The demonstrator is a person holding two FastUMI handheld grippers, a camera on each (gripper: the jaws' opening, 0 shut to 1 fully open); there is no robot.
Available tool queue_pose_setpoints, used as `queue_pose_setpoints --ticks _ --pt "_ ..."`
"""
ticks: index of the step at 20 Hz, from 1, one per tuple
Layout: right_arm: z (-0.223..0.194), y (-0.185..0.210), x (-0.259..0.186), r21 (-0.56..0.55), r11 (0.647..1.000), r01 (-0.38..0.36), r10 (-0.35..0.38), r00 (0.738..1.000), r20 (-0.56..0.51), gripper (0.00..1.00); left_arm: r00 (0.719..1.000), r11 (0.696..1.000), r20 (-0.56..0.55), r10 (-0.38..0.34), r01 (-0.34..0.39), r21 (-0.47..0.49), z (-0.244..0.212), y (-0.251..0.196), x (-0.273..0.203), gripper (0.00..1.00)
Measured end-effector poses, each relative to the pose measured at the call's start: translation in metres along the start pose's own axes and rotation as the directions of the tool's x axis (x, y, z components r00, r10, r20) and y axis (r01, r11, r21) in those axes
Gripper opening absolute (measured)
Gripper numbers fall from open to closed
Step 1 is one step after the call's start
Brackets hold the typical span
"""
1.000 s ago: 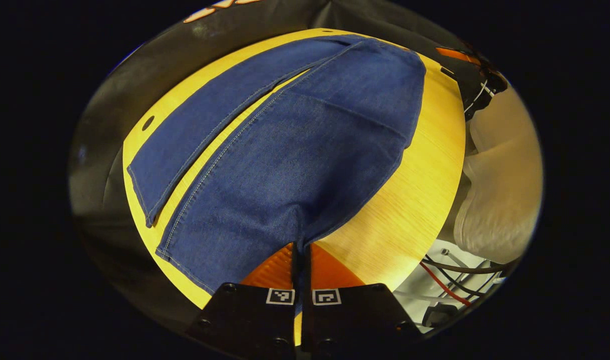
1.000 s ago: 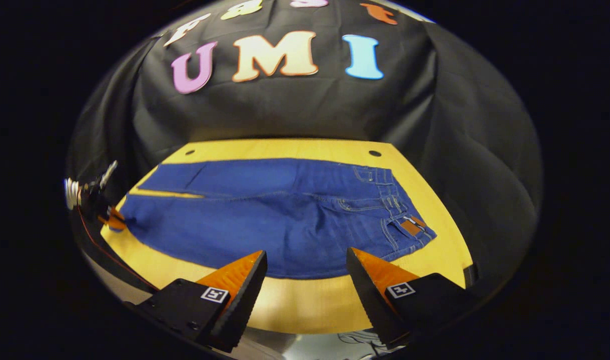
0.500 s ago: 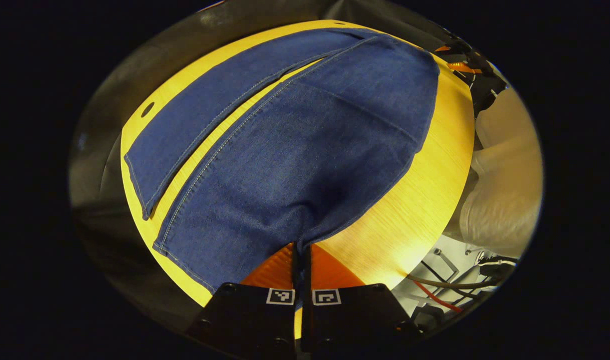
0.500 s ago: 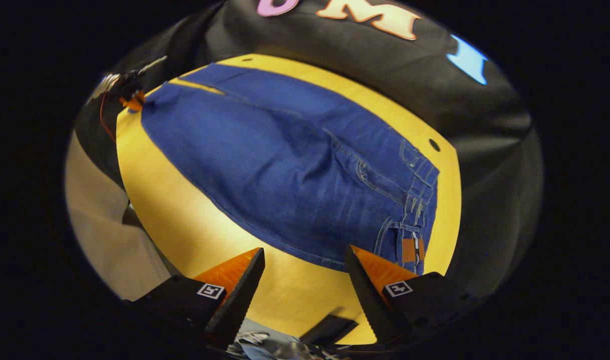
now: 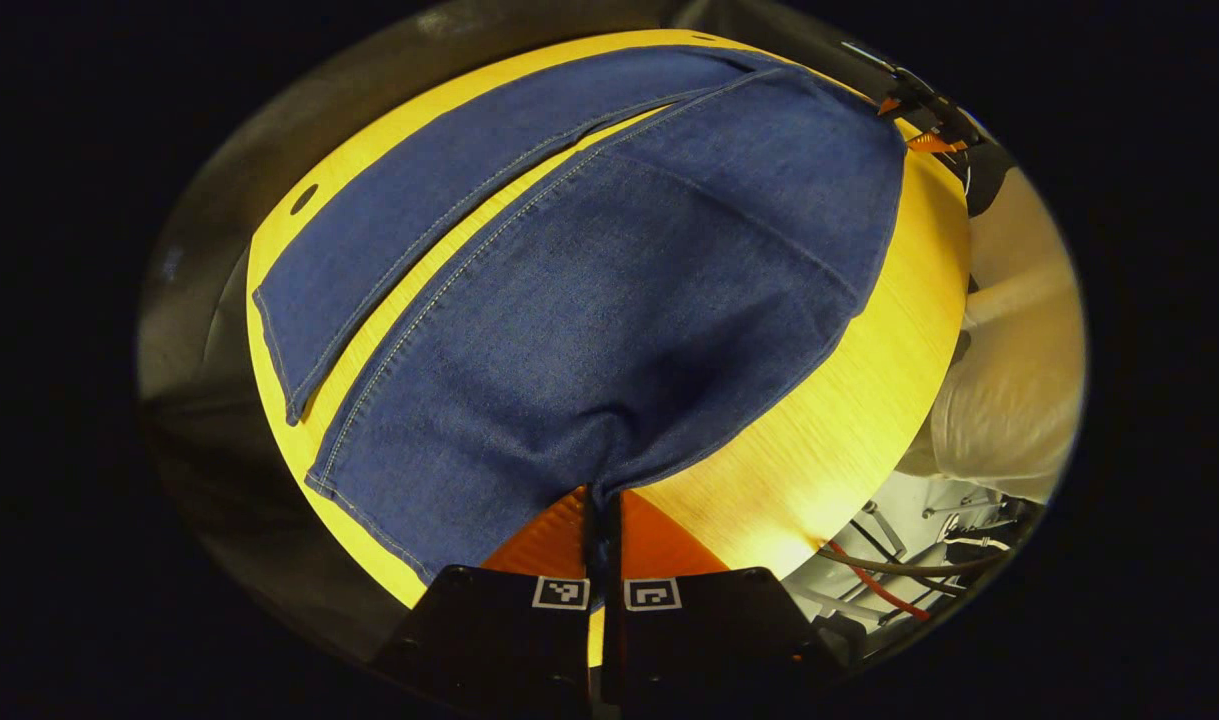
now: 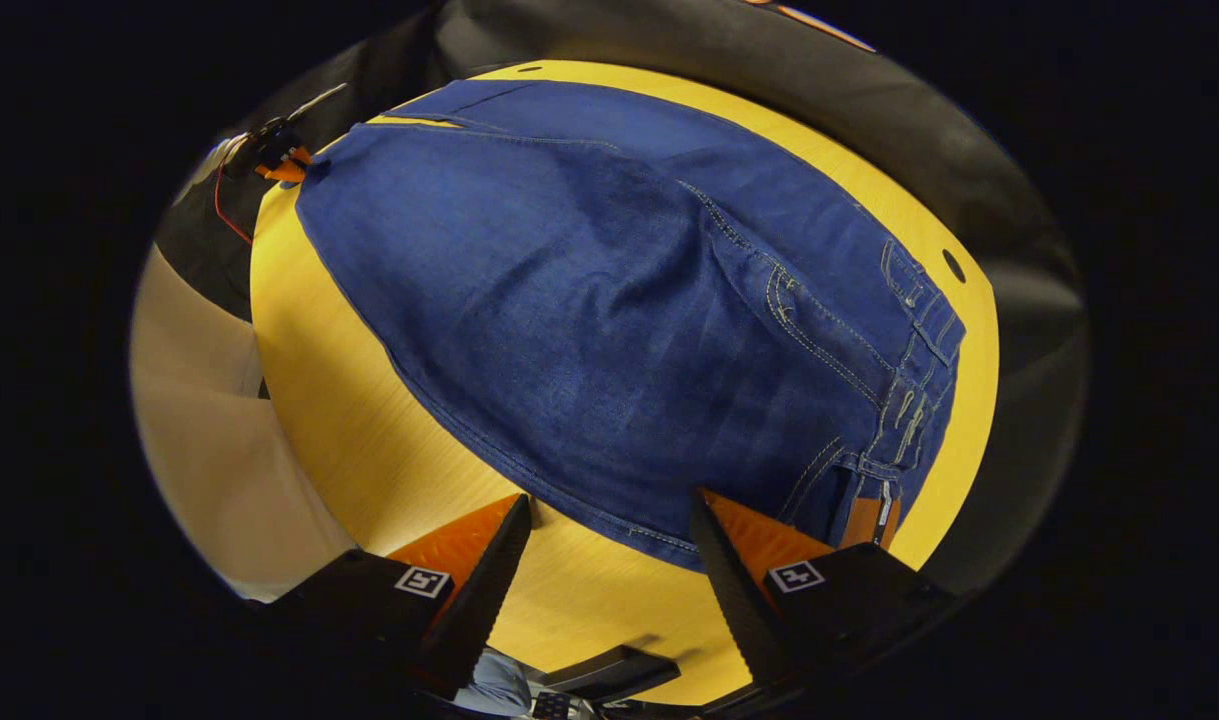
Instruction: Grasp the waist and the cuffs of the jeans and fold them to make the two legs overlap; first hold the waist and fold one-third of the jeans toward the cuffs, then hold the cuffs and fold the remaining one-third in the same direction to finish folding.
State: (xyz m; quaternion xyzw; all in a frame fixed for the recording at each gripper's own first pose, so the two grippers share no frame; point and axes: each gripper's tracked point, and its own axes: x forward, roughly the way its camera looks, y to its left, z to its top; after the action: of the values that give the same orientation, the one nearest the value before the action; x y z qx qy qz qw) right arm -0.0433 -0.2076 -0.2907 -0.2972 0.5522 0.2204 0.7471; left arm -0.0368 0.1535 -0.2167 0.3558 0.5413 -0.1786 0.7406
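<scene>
A pair of dark blue denim jeans (image 5: 589, 300) lies spread flat on the round yellow wooden surface (image 5: 819, 440), its two legs side by side with a narrow strip of wood showing between them. The left tongs (image 5: 601, 500) are closed on the hem corner of the nearer leg, both fingers pinching the cloth, which puckers into them. In the right gripper view the waist (belt loops and a brown patch) lies at the right end, and the right tongs (image 6: 609, 515) stand open just over the jeans' near edge by the waist, holding nothing. The left tongs (image 6: 279, 165) show far off at the cuff end.
</scene>
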Motion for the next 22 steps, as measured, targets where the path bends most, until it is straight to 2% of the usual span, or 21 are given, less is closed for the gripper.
queue_pose_setpoints --ticks 2,4,7,9,10,11,12,14,16,18,22 --pt "0.001 -0.002 0.001 -0.022 1.0 -0.013 0.013 1.0 -0.003 0.99 1.0 1.0 0.002 0.004 -0.004 -0.001 0.0 0.001 0.0 0.0" --pt "0.0 -0.003 0.001 -0.058 0.998 -0.023 0.023 1.0 -0.007 0.89 1.0 1.0 0.001 0.009 -0.009 -0.003 0.0 0.001 -0.001 0.0" --pt "-0.001 -0.007 -0.001 -0.067 0.998 -0.018 0.017 1.0 -0.015 0.85 1.0 1.0 -0.013 0.008 -0.008 -0.023 -0.001 0.002 0.0 0.0" --pt "0.001 -0.012 0.001 -0.068 0.998 -0.014 0.013 1.0 -0.011 0.7 1.0 0.999 -0.022 0.008 -0.008 -0.032 0.001 0.002 -0.001 0.0" --pt "0.002 -0.015 0.0 -0.083 0.996 -0.012 0.012 1.0 -0.003 0.58 1.0 0.999 -0.025 0.01 -0.011 -0.034 0.002 0.001 -0.001 0.0" --pt "0.006 -0.018 0.0 -0.104 0.995 -0.009 0.011 1.0 0.013 0.53 0.999 0.999 -0.029 0.014 -0.015 -0.036 0.001 0.0 -0.001 0.0" --pt "0.011 -0.021 -0.001 -0.129 0.992 -0.003 0.007 1.0 0.03 0.33 0.999 0.999 -0.032 0.018 -0.019 -0.038 0.001 0.001 -0.001 0.0" --pt "0.01 -0.025 0.001 -0.145 0.989 0.015 -0.01 0.999 0.04 0.17 0.999 0.998 -0.038 0.022 -0.025 -0.059 0.001 0.001 -0.001 0.0" --pt "0.008 -0.025 0.001 -0.085 0.996 0.018 -0.016 1.0 0.022 0.09 0.999 0.995 -0.034 0.029 -0.032 -0.096 0.001 0.001 -0.001 0.0" --pt "0.008 -0.025 0.0 -0.002 1.0 0.011 -0.011 1.0 -0.008 0.08 0.999 0.992 -0.031 0.042 -0.045 -0.116 0.003 0.0 -0.001 0.0" --pt "0.01 -0.028 -0.001 0.044 0.998 0.051 -0.051 0.999 0.001 0.04 0.994 0.98 -0.015 0.105 -0.106 -0.166 0.002 0.003 0.0 0.0"
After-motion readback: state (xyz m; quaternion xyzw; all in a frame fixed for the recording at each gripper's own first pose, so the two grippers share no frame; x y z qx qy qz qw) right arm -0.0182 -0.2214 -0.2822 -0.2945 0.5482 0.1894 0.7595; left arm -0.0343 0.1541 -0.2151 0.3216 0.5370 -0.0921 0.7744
